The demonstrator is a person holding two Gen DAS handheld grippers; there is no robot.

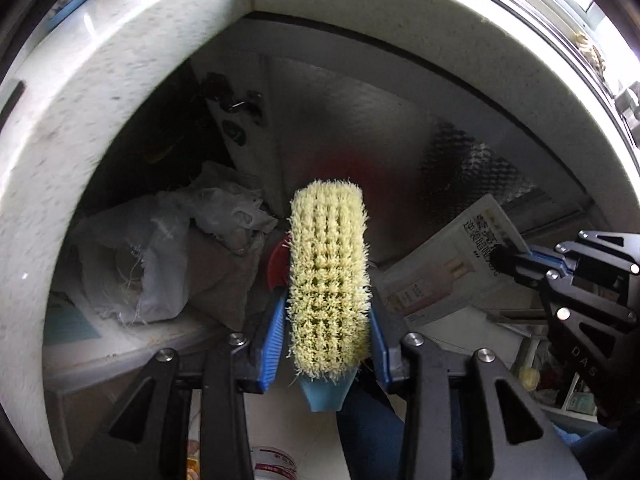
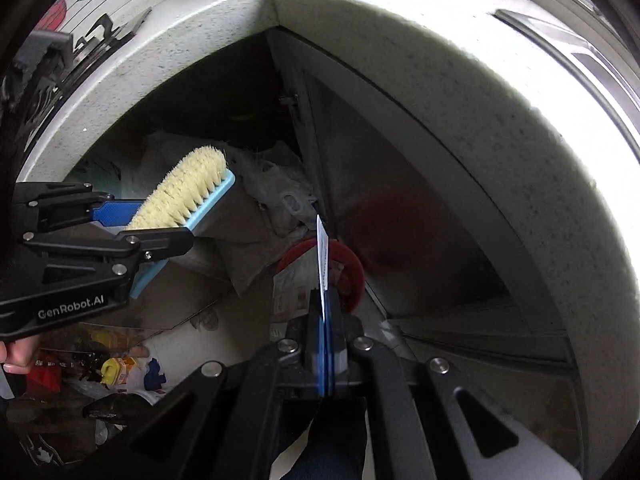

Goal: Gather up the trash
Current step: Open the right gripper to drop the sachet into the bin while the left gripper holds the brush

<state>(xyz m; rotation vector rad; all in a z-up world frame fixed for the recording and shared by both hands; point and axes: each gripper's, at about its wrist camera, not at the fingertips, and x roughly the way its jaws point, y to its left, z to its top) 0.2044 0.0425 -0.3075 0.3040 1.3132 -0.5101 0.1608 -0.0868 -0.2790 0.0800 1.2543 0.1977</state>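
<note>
- A scrub brush point(image 1: 328, 280) is pinched between the jaws of the left gripper point(image 1: 326, 344); its pale bristles face the left wrist camera and its light-blue back is turned away. Its long axis runs forward along the fingers, well past their tips.
- A thin printed carton or card point(image 1: 448, 268) is clamped edge-on in the right gripper point(image 2: 325, 300), whose jaws are pressed together on it; in the right wrist view only its white edge point(image 2: 322, 256) is seen rising between the blue pads.
- The two held things are carried side by side, the brush to the left of the card, with both grippers aimed steeply downward.
- Ahead of both lies the dark recess under the speckled desk point(image 1: 80, 128), where a crumpled grey plastic bag point(image 1: 160, 256) and a red round object point(image 1: 276, 264) rest. The red object lies just beyond both sets of tips, nearly on the line of the right gripper point(image 1: 568, 272), so the right hand is judged the nearer.
- What the red object is cannot be told.
- More litter, a yellow piece point(image 2: 112, 368) among it, lies on the floor below and to the left in the right wrist view.
- The room is tight: the desk edge arches overhead and a grey metal cabinet panel point(image 2: 420, 248) closes the right side.
</note>
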